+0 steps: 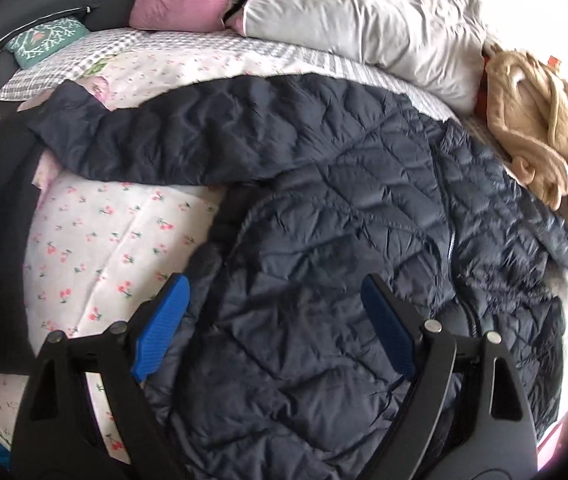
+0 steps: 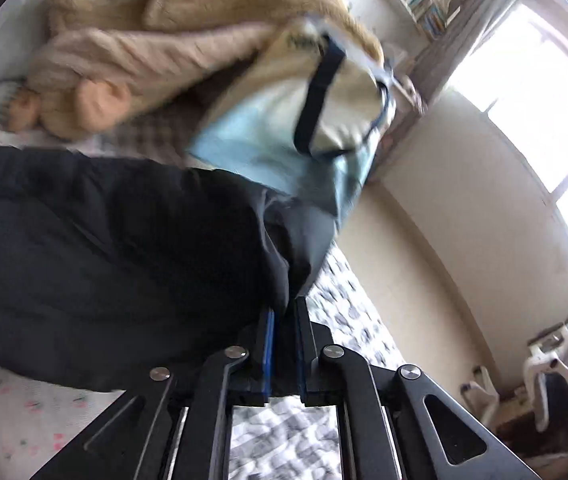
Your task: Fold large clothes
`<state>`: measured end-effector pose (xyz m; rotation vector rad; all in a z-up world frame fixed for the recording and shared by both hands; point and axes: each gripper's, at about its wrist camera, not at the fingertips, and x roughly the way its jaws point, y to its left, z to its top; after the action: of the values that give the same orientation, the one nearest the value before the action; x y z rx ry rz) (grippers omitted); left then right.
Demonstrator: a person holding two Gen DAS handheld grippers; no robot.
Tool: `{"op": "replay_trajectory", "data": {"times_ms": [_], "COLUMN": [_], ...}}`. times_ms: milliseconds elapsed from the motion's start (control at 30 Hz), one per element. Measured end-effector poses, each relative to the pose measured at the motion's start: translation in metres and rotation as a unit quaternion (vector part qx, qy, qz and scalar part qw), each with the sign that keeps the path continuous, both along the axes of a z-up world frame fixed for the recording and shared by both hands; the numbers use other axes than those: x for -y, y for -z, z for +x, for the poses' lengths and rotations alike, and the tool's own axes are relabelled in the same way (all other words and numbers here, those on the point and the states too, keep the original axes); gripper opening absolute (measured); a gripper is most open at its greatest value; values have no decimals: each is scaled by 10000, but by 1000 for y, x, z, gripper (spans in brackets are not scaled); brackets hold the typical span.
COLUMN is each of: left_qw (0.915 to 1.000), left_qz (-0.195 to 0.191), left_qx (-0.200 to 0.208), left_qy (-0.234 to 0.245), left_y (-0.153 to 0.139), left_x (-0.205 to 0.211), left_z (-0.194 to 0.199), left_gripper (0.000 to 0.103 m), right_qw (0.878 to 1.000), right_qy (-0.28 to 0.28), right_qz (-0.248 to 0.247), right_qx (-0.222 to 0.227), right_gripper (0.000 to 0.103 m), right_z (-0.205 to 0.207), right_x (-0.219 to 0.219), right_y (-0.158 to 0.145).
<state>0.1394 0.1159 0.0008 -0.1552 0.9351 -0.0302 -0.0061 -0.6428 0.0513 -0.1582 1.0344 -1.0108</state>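
Lying spread across the bed [image 1: 132, 216], the navy quilted jacket [image 1: 324, 208] covers the middle and right of the cherry-print cover, one sleeve stretched out to the left. The left gripper [image 1: 274, 320] hovers over the jacket's near part with its blue pads wide apart, gripping nothing. The right gripper [image 2: 284, 344] is pinched narrow on a fold of the jacket's dark fabric. Beyond lie a white pillow [image 1: 364, 16] and a tan knitted garment [image 1: 540, 120].

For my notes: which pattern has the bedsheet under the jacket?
White with small pink cherries; clearest in the left wrist view.
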Motion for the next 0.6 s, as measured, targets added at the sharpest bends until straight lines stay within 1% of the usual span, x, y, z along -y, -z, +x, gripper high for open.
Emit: {"op": "replay_trajectory", "data": {"times_ms": [33,67,100,133,167,200,233,300,367,400,433,500,533,600], "left_qw": [10000,9999,9999,9998,9998,9998,9998,9998,9996,9989,9981,9960,9945,9915], "left_qz": [67,104,127,144,148,139,119,58,-74,-166,-227,-281,-253,-236], "left_qx": [-44,-77,-99,-119,-132,-129,-128,-161,-248,-364,-464,-670,-794,-971], "left_qy": [16,21,23,21,27,35,57,85,151,259,347,528,639,838], "left_y": [4,6,9,10,12,12,12,10,9,10,12,15,18,24], "left_x": [3,4,5,4,4,2,0,-8,-18,-23,-28,-39,-47,-57], "left_z": [2,3,3,4,3,3,2,1,-2,-3,-5,-11,-17,-26], "left_gripper": [88,88,88,88,88,88,88,88,88,88,88,88,88,88], "right_qw": [9993,9986,9981,9965,9942,9914,9897,9875,9756,9655,9467,9165,8932,8599], "right_qy": [287,455,590,657,651,526,311,-28,-546,-802,-1189,-1705,-2036,-2475], "right_qz": [-25,-17,150,447,675,887,983,1098,1580,1898,2411,3138,3639,4248], "right_qx": [-219,-266,-82,260,535,812,996,1132,1427,1590,1773,1801,1680,1369], "right_gripper": [13,18,22,38,63,71,74,74,75,76,78,79,79,79], "right_z": [1,1,-4,-10,-15,-19,-22,-19,-26,-26,-33,-39,-46,-58], "right_x": [11,16,20,22,20,14,4,-17,-45,-58,-76,-106,-125,-158], "right_y": [8,12,13,9,6,1,-5,-15,-29,-34,-37,-34,-27,-10]}}
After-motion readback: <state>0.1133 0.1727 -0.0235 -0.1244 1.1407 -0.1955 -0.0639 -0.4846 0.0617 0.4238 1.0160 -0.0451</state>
